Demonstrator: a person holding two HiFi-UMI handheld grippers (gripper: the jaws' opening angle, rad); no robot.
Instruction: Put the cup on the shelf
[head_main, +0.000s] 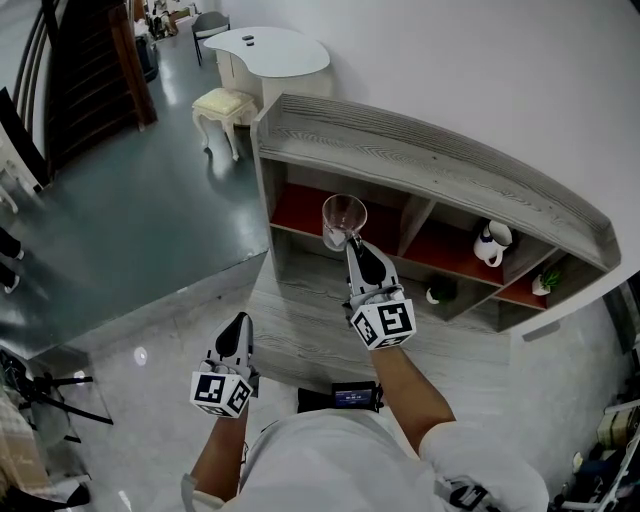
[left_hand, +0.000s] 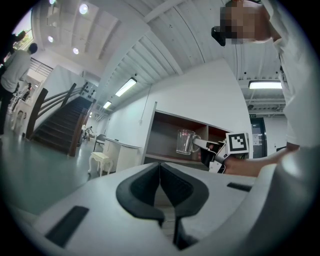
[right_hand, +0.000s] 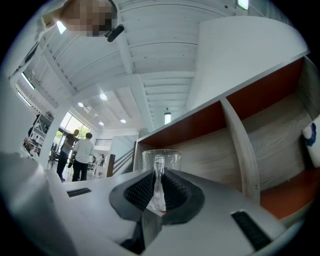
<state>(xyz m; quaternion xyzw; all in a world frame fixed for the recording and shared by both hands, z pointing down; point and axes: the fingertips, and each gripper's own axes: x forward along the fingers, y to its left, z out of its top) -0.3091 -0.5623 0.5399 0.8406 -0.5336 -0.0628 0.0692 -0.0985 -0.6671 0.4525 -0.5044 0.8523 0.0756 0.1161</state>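
Note:
A clear glass cup with a handle hangs upright in front of the grey wooden shelf unit, at its upper left compartment with the red floor. My right gripper is shut on the cup's handle; the cup shows just beyond the jaws, facing that compartment. From the left gripper view the cup hangs level with the compartment opening. My left gripper is low and to the left, away from the shelf, its jaws shut with nothing between them.
A white and blue jug stands in a compartment to the right, and a small potted plant at the far right. A dark round object sits lower down. A white table and cream stool stand behind the shelf. People stand far off.

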